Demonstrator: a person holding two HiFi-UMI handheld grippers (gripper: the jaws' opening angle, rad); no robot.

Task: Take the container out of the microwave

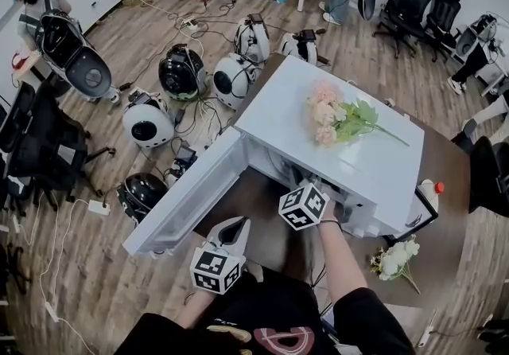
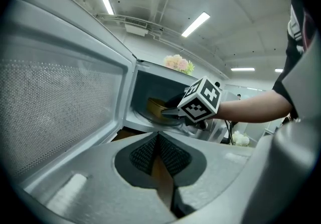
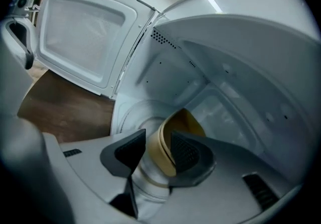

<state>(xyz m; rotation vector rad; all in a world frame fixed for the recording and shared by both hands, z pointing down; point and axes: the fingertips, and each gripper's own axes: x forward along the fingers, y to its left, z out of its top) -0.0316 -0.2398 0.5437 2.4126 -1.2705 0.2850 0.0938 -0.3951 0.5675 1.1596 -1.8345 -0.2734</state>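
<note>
Your right claw [image 3: 156, 150] stands open astride the near wall of the tan container [image 3: 186, 120], low centre in frame inside the microwave [image 3: 225, 67], while your closed left claw [image 2: 158, 160] hangs outside.

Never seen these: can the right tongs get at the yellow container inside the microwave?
Likely yes: the door stands open and the right tongs straddle the rim of the container, pads apart.
</note>
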